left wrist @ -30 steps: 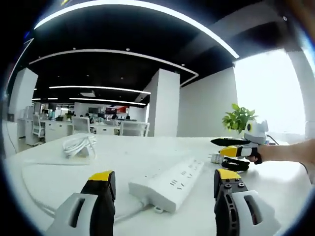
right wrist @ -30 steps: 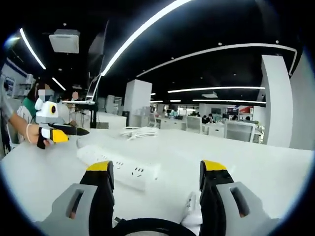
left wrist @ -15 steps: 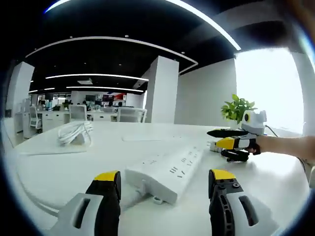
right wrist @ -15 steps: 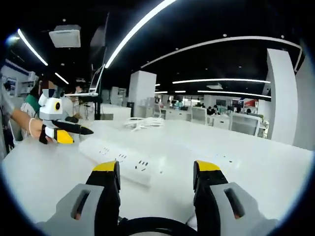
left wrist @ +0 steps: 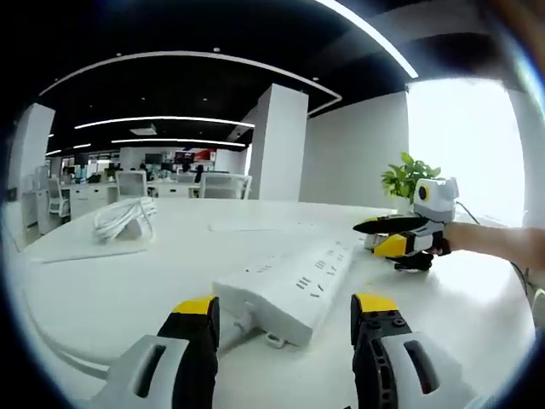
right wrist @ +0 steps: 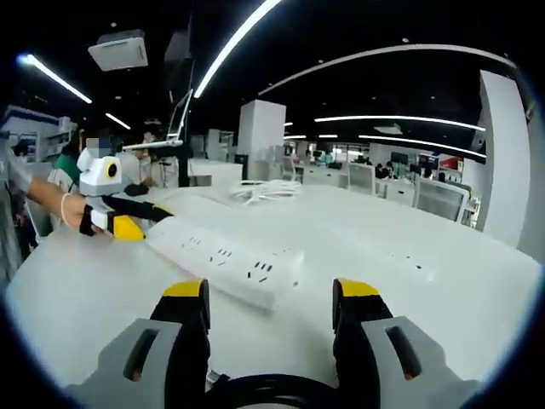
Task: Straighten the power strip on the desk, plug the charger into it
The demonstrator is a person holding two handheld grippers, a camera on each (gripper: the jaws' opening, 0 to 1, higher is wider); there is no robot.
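A long white power strip [left wrist: 285,285] lies slantwise on the white desk [left wrist: 102,298], and its near end is just beyond my left gripper [left wrist: 285,308]. That gripper stands open with nothing between its yellow-tipped jaws. In the right gripper view the power strip [right wrist: 226,260] lies ahead and left of my right gripper [right wrist: 271,294], which is open and empty too. The right gripper [left wrist: 398,237] comes in at the far end of the strip, held by a hand. The left gripper [right wrist: 115,220] shows at the strip's other end.
A coil of white cable [left wrist: 123,220] lies on the desk at the back left; the same coil of white cable [right wrist: 268,192] shows beyond the strip. A potted plant [left wrist: 407,177] stands behind the right gripper. A black cable loop [right wrist: 255,388] sits under my right jaws. People stand at the left edge.
Both cameras have moved nearer the power strip, which looks larger. A small white object low between the right jaws a second ago is out of the picture. Both grippers stay open.
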